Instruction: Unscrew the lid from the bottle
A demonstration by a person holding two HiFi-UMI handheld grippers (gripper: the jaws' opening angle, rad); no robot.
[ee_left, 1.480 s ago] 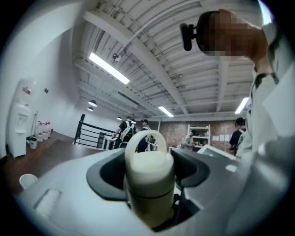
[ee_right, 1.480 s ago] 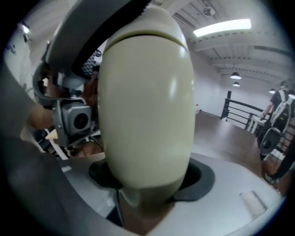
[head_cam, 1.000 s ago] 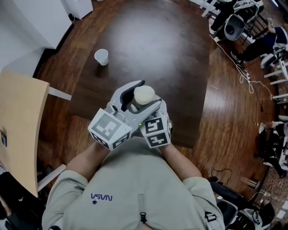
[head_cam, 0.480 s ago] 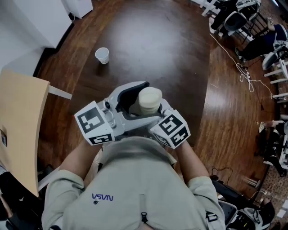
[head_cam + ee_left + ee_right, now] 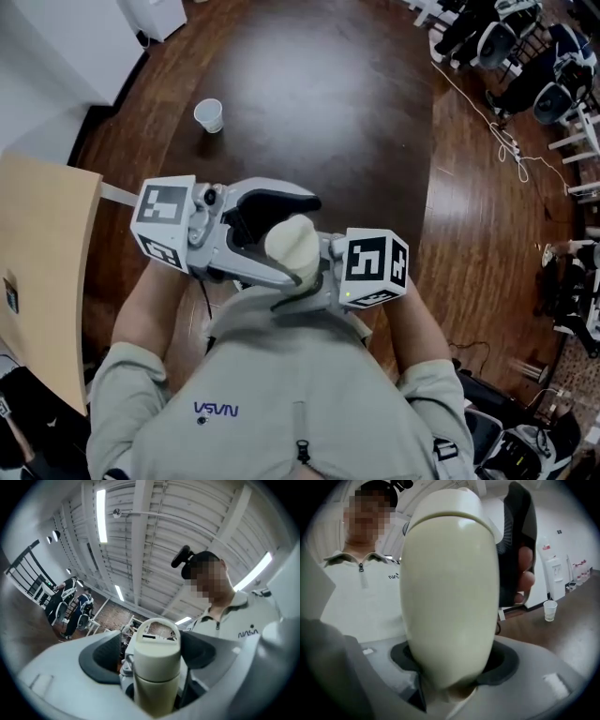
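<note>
The dark wooden table [image 5: 356, 112] fills the upper half of the head view, and the person's light shirt [image 5: 281, 394] fills the lower edge. Both grippers meet between the two, close to the chest and clear of the table top. The right gripper [image 5: 452, 665] is clamped on the base end of the cream bottle [image 5: 450, 592] and carries it in the air; the bottle body fills that gripper's view, seated between the dark pads. The left gripper [image 5: 302, 239] faces it from the opposite side. Its jaws have just been opening and then came in very slightly, and they now stand wide on either side of the lid [image 5: 157, 644], with a gap visible at the pads (no grip on the lid). The lid sits on the bottle, with its loop handle at the top. A small white cup [image 5: 209, 115] stands on the far left part of the table, well apart from the grippers.
</note>
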